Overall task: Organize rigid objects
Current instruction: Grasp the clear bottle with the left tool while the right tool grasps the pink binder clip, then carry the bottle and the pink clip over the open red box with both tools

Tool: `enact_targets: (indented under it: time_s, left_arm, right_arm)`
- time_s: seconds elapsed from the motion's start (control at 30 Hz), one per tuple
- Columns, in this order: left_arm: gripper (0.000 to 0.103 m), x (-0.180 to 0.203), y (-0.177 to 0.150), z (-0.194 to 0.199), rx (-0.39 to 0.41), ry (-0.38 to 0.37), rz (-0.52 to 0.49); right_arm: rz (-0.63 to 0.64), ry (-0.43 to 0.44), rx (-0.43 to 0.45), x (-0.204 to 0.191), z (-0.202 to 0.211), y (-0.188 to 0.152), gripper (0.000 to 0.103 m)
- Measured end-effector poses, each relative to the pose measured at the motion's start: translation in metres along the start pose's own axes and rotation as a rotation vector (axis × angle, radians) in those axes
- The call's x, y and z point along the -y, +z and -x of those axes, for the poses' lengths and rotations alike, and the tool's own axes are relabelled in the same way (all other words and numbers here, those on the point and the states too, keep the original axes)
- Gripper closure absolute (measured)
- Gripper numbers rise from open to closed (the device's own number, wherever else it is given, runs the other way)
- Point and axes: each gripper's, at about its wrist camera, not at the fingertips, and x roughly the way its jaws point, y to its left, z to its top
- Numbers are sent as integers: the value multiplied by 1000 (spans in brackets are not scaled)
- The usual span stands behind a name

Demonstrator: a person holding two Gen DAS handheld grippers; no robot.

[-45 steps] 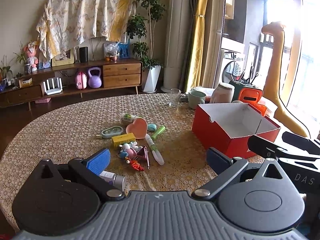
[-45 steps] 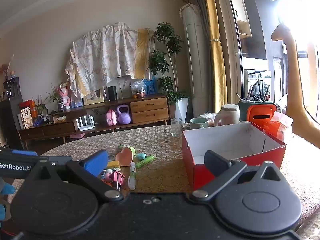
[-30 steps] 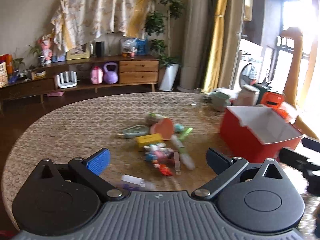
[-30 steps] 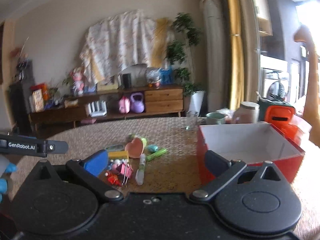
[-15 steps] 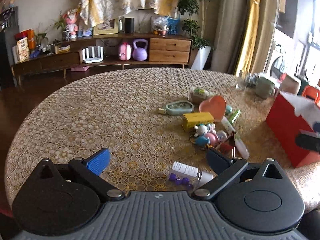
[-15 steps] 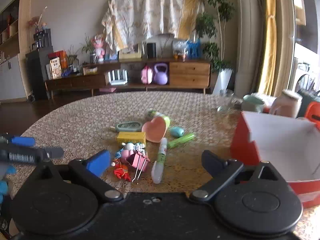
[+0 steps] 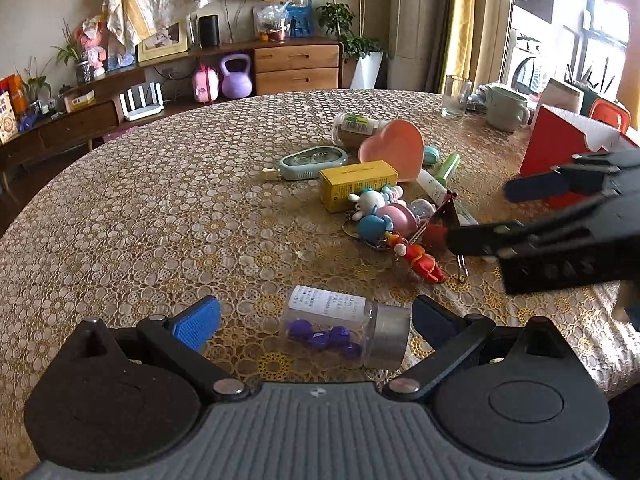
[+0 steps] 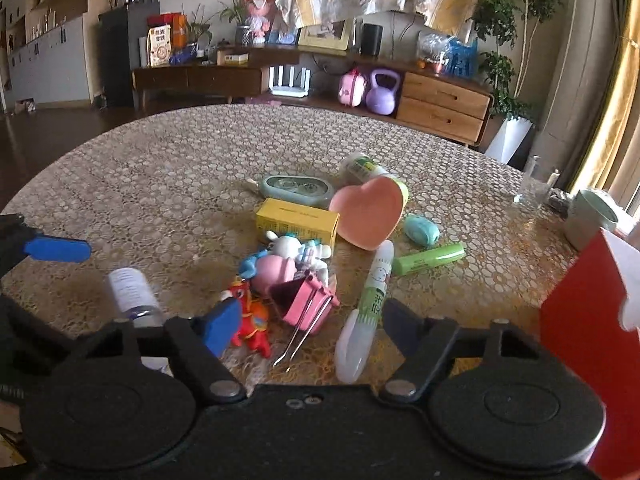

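My left gripper hung low over the near edge of the table, its jaws spread wide. The small clear bottle with purple beads lay on its side between them, silver cap toward the right-hand pad; I could not tell whether that pad touched the cap, and the blue left pad stood clear of the bottle.

My right gripper had just been closing its jaws, though they were still apart and pressed on nothing. Between them lay the pink binder clip, wire handles pointing toward the camera. The red toy figure lay just beside the left pad, and the white tube just beside the right pad.

Farther toward the table's middle sat the rest of the pile: the yellow box, the pink heart dish, the green marker and the teal case. The red box stood at the right edge.
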Motion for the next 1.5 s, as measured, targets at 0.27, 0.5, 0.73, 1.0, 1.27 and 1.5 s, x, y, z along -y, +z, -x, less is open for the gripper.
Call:
enact_targets:
  time_s: [0.27,0.5,0.73,1.0,1.27,1.5]
  left_arm:
    - [6,3,-3,-10,2,-2,-13]
    - [33,6,-4,-11,5,-15,-26]
    - [35,2,-2,-11,-9,-8,-9]
    - [35,1,8,-3,-6,-6,9]
    - [35,2,27,14,3,-17,28]
    - [35,14,57,37,35,-67,17]
  right_arm:
    - [44,10,-27,4,-22,4,44]
    - [104,38,-15,-4,-27,6,65]
    - [86,16,4,-4,-22,6,70]
    - [-43,-4,10,15,-4,9,71]
    - [-88,-27,71,29,27,18,71]
    - [-164,-58,124,51,70,24,71]
